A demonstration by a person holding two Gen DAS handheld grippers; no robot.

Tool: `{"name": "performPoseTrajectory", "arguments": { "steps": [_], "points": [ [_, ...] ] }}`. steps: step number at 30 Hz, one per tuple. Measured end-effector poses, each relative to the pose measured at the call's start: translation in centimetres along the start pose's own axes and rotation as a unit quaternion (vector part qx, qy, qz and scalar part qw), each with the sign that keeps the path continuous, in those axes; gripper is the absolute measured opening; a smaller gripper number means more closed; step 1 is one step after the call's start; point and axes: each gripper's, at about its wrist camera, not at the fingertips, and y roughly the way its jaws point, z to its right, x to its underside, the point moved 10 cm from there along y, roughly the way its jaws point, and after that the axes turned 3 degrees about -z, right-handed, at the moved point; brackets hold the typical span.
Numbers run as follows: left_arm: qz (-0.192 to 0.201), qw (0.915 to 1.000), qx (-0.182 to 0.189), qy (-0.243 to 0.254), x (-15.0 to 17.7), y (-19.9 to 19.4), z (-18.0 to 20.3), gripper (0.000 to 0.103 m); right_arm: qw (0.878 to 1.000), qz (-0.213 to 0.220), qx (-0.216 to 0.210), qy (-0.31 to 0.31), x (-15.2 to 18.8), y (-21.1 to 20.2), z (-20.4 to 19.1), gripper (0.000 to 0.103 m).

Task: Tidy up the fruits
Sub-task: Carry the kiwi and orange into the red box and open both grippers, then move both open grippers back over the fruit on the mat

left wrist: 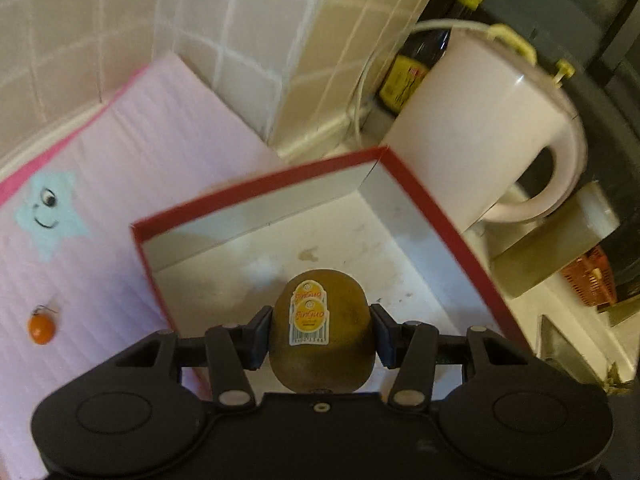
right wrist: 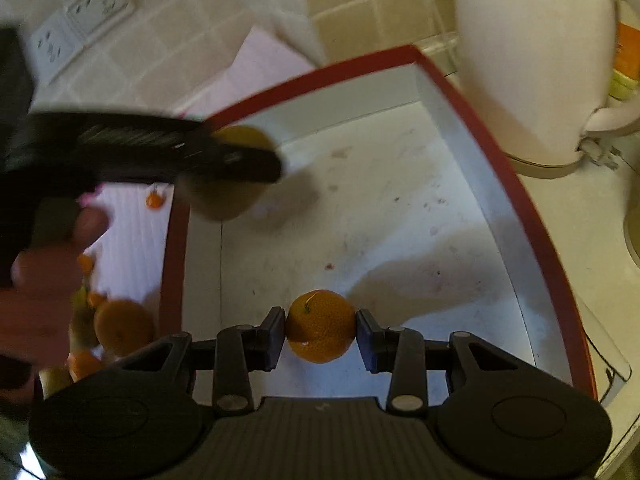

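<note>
My left gripper (left wrist: 322, 332) is shut on a brown kiwi (left wrist: 322, 344) with a yellow sticker, held over the near part of a red-rimmed white box (left wrist: 256, 188). In the right wrist view the left gripper (right wrist: 224, 168) and its kiwi (right wrist: 224, 204) hang blurred over the box's far left corner. My right gripper (right wrist: 320, 334) is shut on a small orange (right wrist: 320, 330), held over the near part of the same box (right wrist: 500, 152). The box floor is bare and stained.
A pink foam mat (left wrist: 132, 160) lies left of the box with a tiny orange fruit (left wrist: 41, 328) on it. More oranges (right wrist: 120, 330) lie on the mat at near left. A white kettle (left wrist: 492, 128) stands right of the box, a dark bottle (left wrist: 420, 60) behind it. Tiled wall behind.
</note>
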Motion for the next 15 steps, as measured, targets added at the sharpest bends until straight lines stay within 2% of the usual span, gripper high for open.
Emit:
{"name": "performPoseTrajectory", "arguments": {
  "steps": [5, 7, 10, 13, 15],
  "points": [
    [-0.016, 0.9987, -0.044, 0.023, 0.1, 1.3, -0.3, 0.062, 1.0, -0.006, 0.0, -0.009, 1.2, 0.6, -0.1, 0.042],
    [-0.015, 0.9985, -0.047, 0.024, -0.4, 1.5, -0.1, 0.057, 1.0, -0.006, -0.002, -0.006, 1.3, 0.5, 0.1, 0.042],
    [0.003, 0.9988, -0.039, 0.029, -1.1, 0.1, 0.4, 0.072, 1.0, -0.005, -0.001, -0.007, 1.1, 0.0, 0.3, 0.045],
    [0.035, 0.9964, -0.057, 0.051, -1.7, -2.6, 0.6, 0.072, 1.0, 0.011, 0.009, -0.013, 0.5, -1.4, 0.7, 0.045],
    [0.06, 0.995, -0.06, 0.053, -1.7, -5.1, 0.2, 0.072, 0.999, 0.031, 0.013, -0.008, 0.0, -3.2, 1.3, 0.05]
  ]
}}
